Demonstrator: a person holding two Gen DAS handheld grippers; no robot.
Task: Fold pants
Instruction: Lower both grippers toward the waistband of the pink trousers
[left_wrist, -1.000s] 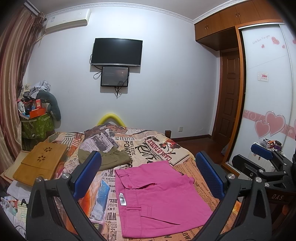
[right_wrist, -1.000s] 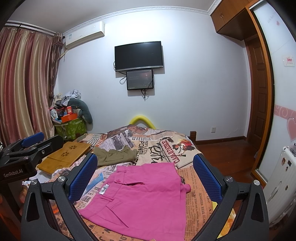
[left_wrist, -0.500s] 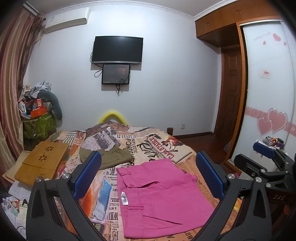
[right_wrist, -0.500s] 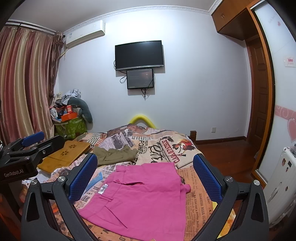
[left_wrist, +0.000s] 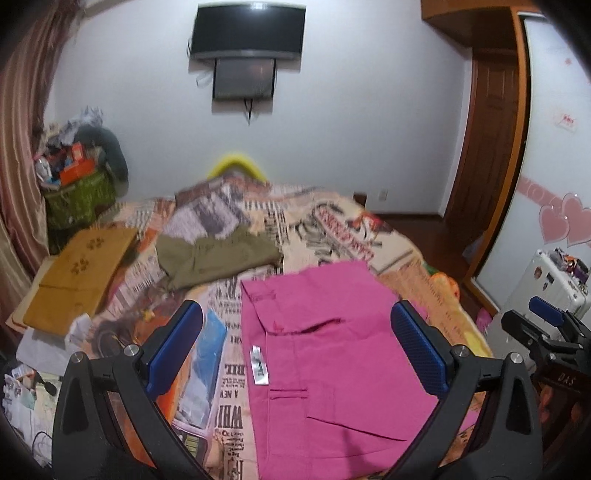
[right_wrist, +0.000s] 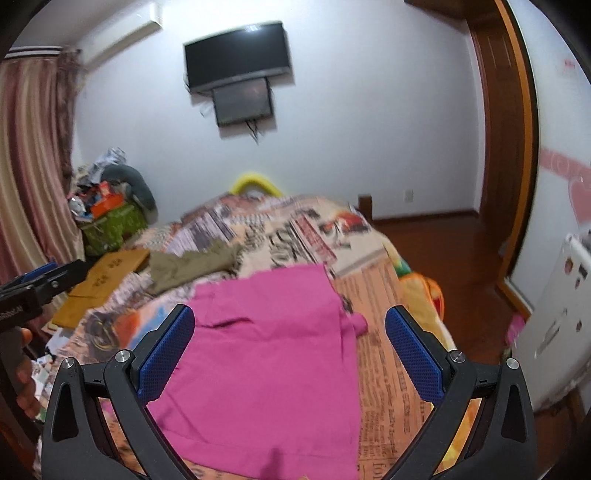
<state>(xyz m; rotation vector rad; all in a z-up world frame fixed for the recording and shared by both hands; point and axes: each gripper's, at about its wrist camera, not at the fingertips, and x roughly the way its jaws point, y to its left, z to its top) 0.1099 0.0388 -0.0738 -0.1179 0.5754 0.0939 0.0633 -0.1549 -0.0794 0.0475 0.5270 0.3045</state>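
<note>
Pink pants (left_wrist: 325, 354) lie flat on the bed, with a white label near the waistband; they also show in the right wrist view (right_wrist: 266, 354). My left gripper (left_wrist: 297, 350) is open and empty, hovering above the pants near their left side. My right gripper (right_wrist: 290, 354) is open and empty, above the pants' middle. The right gripper shows at the right edge of the left wrist view (left_wrist: 554, 328); the left gripper shows at the left edge of the right wrist view (right_wrist: 40, 284).
Olive green pants (left_wrist: 214, 258) lie farther back on the newspaper-print bedspread (left_wrist: 332, 229). A wooden lap tray (left_wrist: 77, 269) sits at the bed's left. A cluttered green bin (left_wrist: 77, 195) stands by the curtain. A white suitcase (left_wrist: 550, 284) is on the right.
Both grippers have tilted down and moved closer to the bed, so the pink pants fill more of each view. Both stay open and empty.
</note>
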